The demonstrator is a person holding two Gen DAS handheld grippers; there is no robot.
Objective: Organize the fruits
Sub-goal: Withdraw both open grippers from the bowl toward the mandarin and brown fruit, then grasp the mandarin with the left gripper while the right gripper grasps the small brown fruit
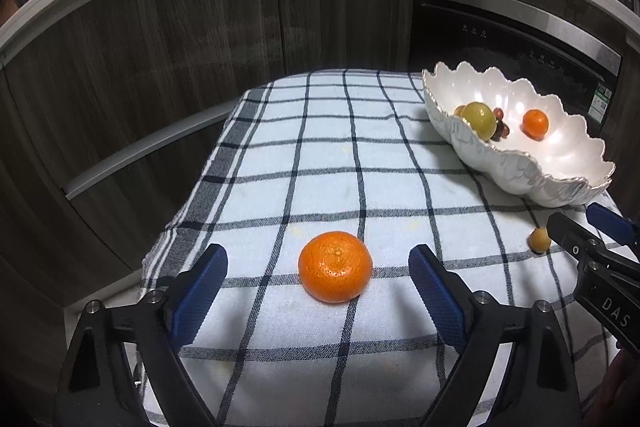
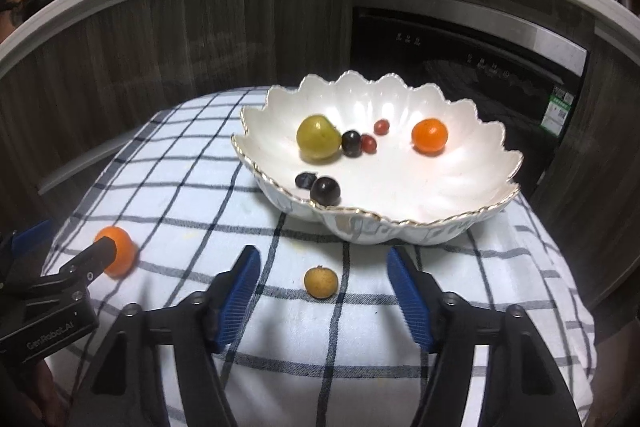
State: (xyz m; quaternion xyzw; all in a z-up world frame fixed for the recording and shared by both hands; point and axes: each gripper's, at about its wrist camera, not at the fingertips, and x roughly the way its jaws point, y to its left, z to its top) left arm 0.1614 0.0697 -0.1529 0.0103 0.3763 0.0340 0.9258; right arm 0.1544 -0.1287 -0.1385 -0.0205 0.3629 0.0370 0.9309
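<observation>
Checked cloth [image 1: 320, 155] covers the table. Left wrist view: left hand-held gripper [image 1: 318, 269] open, mandarin [image 1: 335, 266] lying between its fingers, untouched. Right wrist view: right hand-held gripper [image 2: 324, 273] open, small tan fruit [image 2: 321, 282] between its fingers, just before the scalloped bowl [image 2: 400, 223].
</observation>
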